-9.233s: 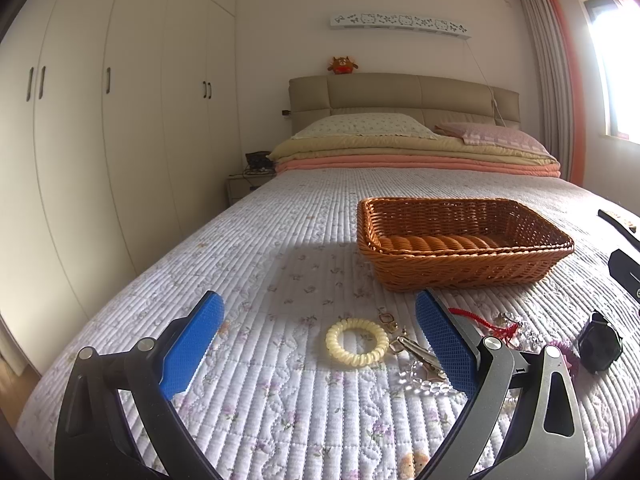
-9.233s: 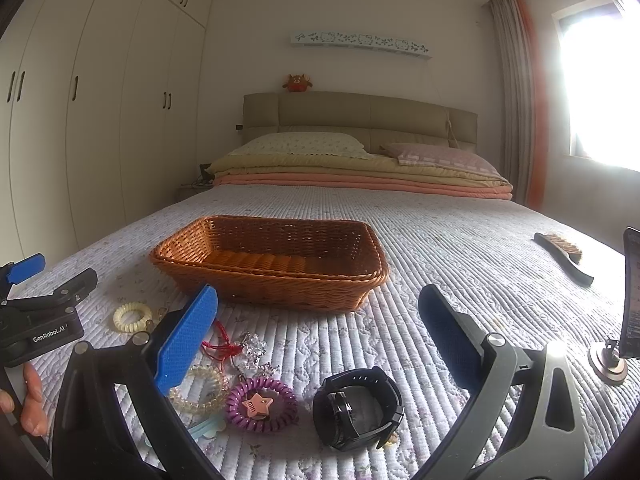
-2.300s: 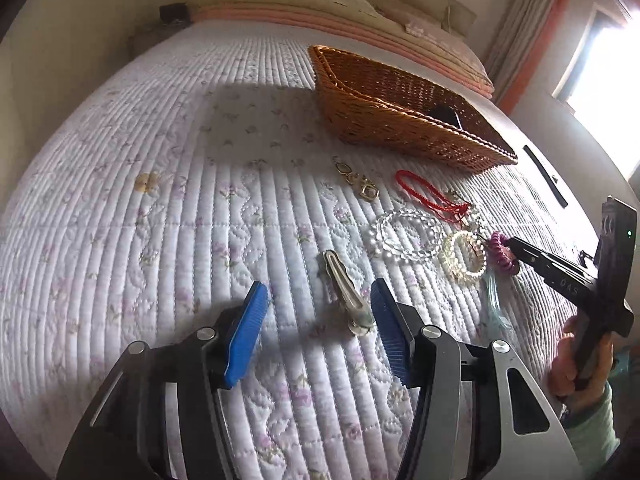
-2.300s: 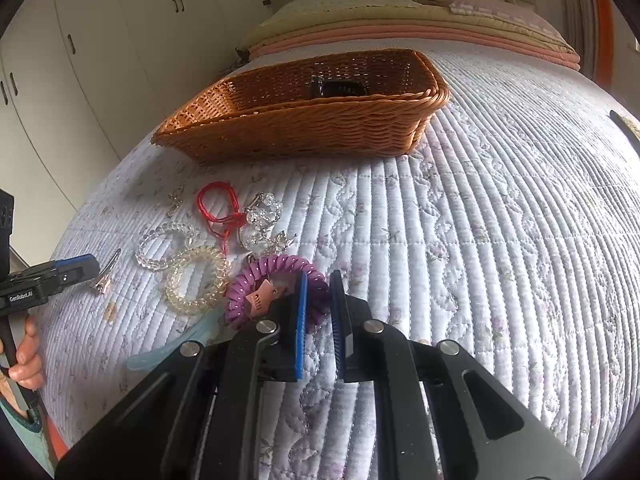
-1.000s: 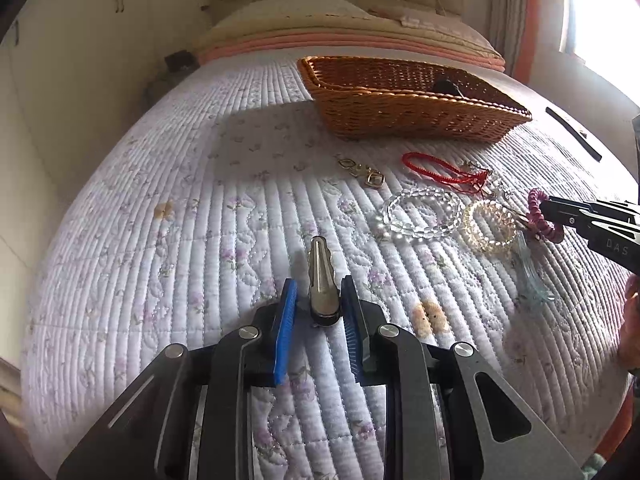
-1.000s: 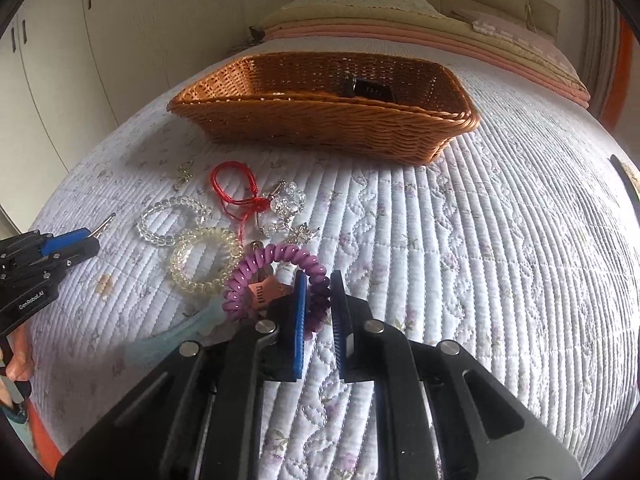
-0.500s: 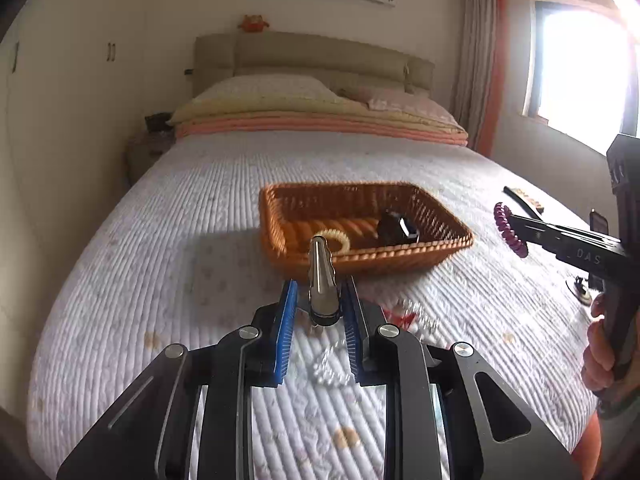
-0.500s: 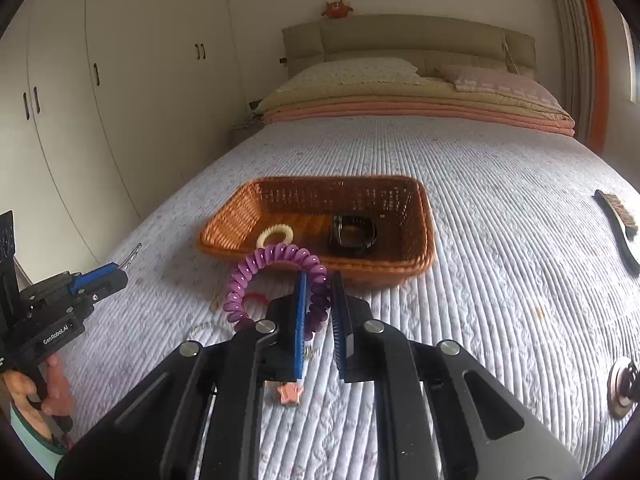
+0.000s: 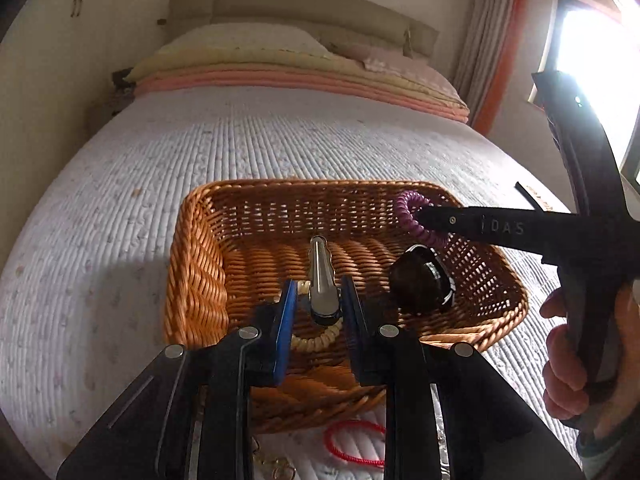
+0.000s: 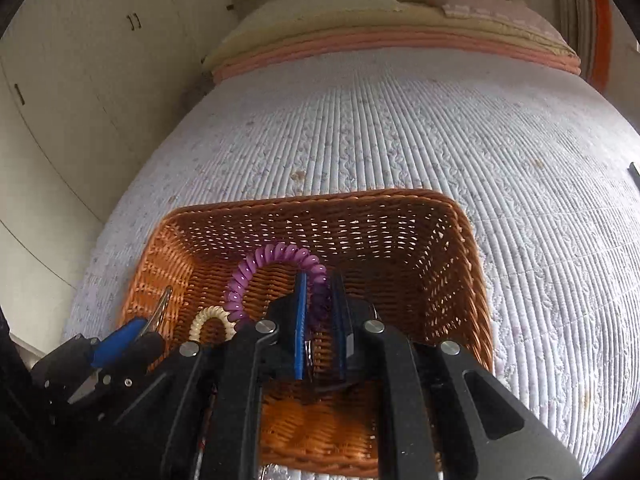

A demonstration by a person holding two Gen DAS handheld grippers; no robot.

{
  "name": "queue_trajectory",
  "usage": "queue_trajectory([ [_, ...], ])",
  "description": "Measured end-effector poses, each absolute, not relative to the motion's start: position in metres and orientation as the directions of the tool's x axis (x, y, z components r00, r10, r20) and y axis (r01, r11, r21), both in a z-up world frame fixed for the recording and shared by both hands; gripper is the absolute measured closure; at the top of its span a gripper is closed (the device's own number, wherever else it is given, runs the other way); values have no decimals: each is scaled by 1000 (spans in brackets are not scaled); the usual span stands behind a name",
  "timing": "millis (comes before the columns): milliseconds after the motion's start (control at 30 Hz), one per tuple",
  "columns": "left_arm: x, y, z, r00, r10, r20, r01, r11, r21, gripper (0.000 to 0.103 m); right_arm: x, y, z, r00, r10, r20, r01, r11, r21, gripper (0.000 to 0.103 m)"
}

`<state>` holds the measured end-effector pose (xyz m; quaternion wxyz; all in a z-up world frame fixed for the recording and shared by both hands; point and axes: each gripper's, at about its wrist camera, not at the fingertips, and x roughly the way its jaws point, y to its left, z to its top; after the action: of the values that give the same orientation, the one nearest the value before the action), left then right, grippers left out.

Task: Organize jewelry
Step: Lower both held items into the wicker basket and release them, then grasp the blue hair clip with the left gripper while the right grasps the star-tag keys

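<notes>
My left gripper (image 9: pixel 318 300) is shut on a silver hair clip (image 9: pixel 320 276) and holds it above the wicker basket (image 9: pixel 196 264). My right gripper (image 10: pixel 320 312) is shut on a purple spiral hair tie (image 10: pixel 272 260), also over the basket (image 10: pixel 460 248); it reaches in from the right in the left wrist view (image 9: pixel 432 216) with the purple tie (image 9: pixel 408 208). Inside the basket lie a cream spiral hair tie (image 9: pixel 320 338) and a black watch (image 9: pixel 420 284). The left gripper (image 10: pixel 136 328) and the cream tie (image 10: pixel 210 320) show in the right wrist view.
A red cord bracelet (image 9: pixel 352 442) and a small gold piece (image 9: pixel 276 468) lie on the quilted bedspread (image 9: pixel 100 240) in front of the basket. Folded blankets and pillows (image 9: pixel 280 68) are at the head of the bed. A dark brush (image 9: pixel 532 196) lies at the right.
Both grippers have moved forward from above the bedspread to over the basket, each still holding its item. The view now tilts down into the basket.
</notes>
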<state>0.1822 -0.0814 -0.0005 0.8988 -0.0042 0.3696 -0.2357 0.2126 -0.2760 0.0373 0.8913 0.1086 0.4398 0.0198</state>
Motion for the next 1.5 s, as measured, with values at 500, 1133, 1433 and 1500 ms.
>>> queue_trajectory([
  [500, 154, -66, 9, 604, -478, -638, 442, 867, -230, 66, 202, -284, 32, 582, 161, -797, 75, 965, 250, 71],
  [1133, -11, -39, -13, 536, -547, -643, 511, 817, -268, 64, -16, -243, 4, 663, 238, -709, -142, 971, 193, 61],
  [1433, -24, -55, -46, 482, -541, -689, 523, 809, -268, 64, -11, -239, -25, 596, 270, -756, -163, 963, 215, 66],
  [1500, -23, -57, -49, 478, -538, -695, 521, 810, -268, 64, -5, -232, -33, 589, 248, -769, -157, 969, 192, 72],
])
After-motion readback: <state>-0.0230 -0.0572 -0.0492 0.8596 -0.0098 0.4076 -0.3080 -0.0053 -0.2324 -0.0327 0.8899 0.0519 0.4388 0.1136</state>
